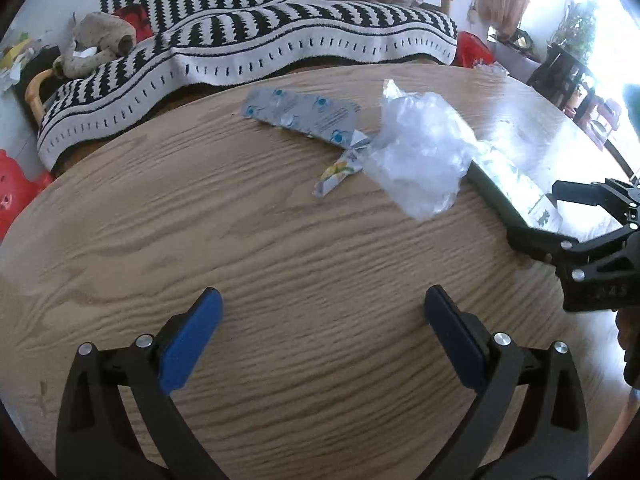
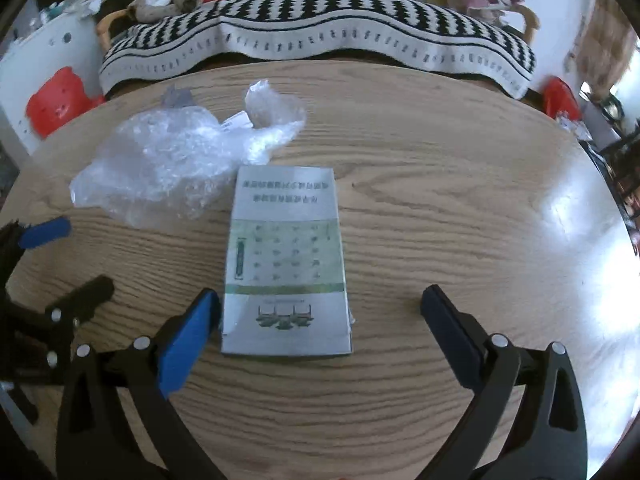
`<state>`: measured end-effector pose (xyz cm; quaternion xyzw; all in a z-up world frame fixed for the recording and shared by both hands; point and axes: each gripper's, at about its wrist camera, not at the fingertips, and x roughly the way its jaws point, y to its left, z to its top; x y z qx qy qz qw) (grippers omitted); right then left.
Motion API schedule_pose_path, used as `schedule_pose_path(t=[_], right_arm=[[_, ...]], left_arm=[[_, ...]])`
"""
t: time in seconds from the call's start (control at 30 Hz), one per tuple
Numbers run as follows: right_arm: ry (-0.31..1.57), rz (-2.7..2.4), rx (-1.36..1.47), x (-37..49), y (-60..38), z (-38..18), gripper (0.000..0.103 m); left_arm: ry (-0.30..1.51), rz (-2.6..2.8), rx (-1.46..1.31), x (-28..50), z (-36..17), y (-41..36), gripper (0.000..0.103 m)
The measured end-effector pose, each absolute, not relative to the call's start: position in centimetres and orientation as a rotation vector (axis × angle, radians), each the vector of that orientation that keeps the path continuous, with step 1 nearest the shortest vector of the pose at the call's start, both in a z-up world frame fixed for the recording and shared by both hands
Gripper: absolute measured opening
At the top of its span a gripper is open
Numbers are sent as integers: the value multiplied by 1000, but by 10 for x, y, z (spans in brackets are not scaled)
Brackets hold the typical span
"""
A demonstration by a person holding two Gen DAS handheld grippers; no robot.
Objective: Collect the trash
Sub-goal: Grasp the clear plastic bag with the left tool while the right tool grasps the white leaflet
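A crumpled clear plastic bag lies on the wooden table. Behind it in the left wrist view lie a grey printed wrapper and a small twisted colourful wrapper. A flat white-and-green printed leaflet lies to the right of the bag. My left gripper is open above bare table, short of the bag. My right gripper is open, its left finger beside the leaflet's near left corner.
A sofa under a black-and-white striped blanket runs along the table's far edge, with a plush toy on it. A red object sits to the left, dark furniture at the right by a bright window.
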<state>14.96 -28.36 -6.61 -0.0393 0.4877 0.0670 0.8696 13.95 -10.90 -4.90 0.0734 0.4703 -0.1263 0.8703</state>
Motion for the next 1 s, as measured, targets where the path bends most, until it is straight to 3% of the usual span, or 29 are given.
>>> schedule_pose_path(t=[0.73,0.8,0.83,0.87,0.9,0.93,1.0], right_arm=[[1038,295,-181,166,-310,-66,98],[1040,301,-178,166,-310,-66,97],[1032,305,-179,165,-310,-65,91],[1013,315,-175,162,-310,-61,73],[1000,315,-170,161,-310,-58,56],[1004,306,-160,160,-311,-58,55],[986,304,-153,156,-312,-58,55]], left_arm=[[867,-382,173,172,-37,-161,97],[870,-404,168,177,-37,-163,85],[878,-419,165,178,-38,-164,66],[892,-440,158,180,-40,-166,43],[900,-456,150,181,-41,-167,34],[904,-472,139,182,-43,-168,23],[893,-476,138,181,-41,-169,14]])
